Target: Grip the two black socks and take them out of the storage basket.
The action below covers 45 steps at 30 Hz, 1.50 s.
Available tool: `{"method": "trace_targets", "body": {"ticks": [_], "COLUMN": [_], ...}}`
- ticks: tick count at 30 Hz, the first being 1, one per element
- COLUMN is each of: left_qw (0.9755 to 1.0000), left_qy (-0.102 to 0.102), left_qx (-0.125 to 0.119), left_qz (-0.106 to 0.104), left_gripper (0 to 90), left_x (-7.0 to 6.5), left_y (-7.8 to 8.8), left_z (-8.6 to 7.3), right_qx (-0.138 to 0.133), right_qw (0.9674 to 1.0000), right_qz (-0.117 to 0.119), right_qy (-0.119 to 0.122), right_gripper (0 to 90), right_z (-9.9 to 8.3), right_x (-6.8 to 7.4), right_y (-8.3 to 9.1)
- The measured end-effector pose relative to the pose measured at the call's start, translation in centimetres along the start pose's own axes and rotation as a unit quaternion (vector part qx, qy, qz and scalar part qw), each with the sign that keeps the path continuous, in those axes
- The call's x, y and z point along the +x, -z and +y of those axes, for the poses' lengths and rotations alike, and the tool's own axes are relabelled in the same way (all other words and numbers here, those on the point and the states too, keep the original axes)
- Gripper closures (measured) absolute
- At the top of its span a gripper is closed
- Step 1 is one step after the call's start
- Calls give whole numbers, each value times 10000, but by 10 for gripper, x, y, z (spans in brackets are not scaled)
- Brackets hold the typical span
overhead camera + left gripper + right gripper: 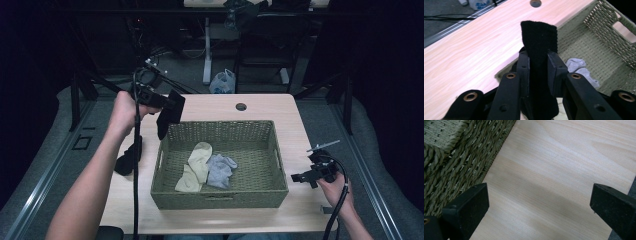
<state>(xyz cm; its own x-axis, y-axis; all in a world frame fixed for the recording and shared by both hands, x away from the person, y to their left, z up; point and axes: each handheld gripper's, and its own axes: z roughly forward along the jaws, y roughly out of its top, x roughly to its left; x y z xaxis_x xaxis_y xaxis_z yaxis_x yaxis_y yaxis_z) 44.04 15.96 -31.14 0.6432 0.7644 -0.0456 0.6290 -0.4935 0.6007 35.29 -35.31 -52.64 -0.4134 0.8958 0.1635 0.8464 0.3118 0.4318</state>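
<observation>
Left gripper [172, 104] is clamped on a black sock [166, 117], dangling it over the basket's [220, 200] 10 o'clock corner. Right gripper [300, 177] sits with its jaws spread wide and nothing in them, over the bare table [260, 105] at the basket's 3 o'clock side. Another black sock [128, 157] lies on the table at the basket's 9 o'clock, with cream [196, 165] and grey socks [220, 169] inside the basket
</observation>
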Motion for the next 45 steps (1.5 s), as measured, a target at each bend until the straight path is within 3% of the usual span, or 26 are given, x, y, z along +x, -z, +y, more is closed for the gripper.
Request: {"method": "trace_targets", "body": {"ticks": [9,22,27,38,45], "left_qw": [9990,9944,9922,9892,9855], "left_qy": [360,906,1077,1332,1531], "left_qx": [-94,-8,47,375,621], "left_qz": [258,552,618,480,387], "left_gripper": [746,746,745,744,739], "left_x": [28,63,72,81,86], "left_y": [21,24,13,-26,-52], "left_z": [-25,-68,-80,-111,-132], "right_qx": [9,-12,-10,-11,6], "right_qw": [10000,10000,10000,10000,10000], "right_qz": [-18,-10,-6,13,2], "right_qy": [14,-1,-2,-22,-19], "right_gripper": [15,15,15,15,15], "right_z": [0,0,0,0,0], "right_x": [0,1,1,0,1], "right_y": [0,-1,0,0,0]}}
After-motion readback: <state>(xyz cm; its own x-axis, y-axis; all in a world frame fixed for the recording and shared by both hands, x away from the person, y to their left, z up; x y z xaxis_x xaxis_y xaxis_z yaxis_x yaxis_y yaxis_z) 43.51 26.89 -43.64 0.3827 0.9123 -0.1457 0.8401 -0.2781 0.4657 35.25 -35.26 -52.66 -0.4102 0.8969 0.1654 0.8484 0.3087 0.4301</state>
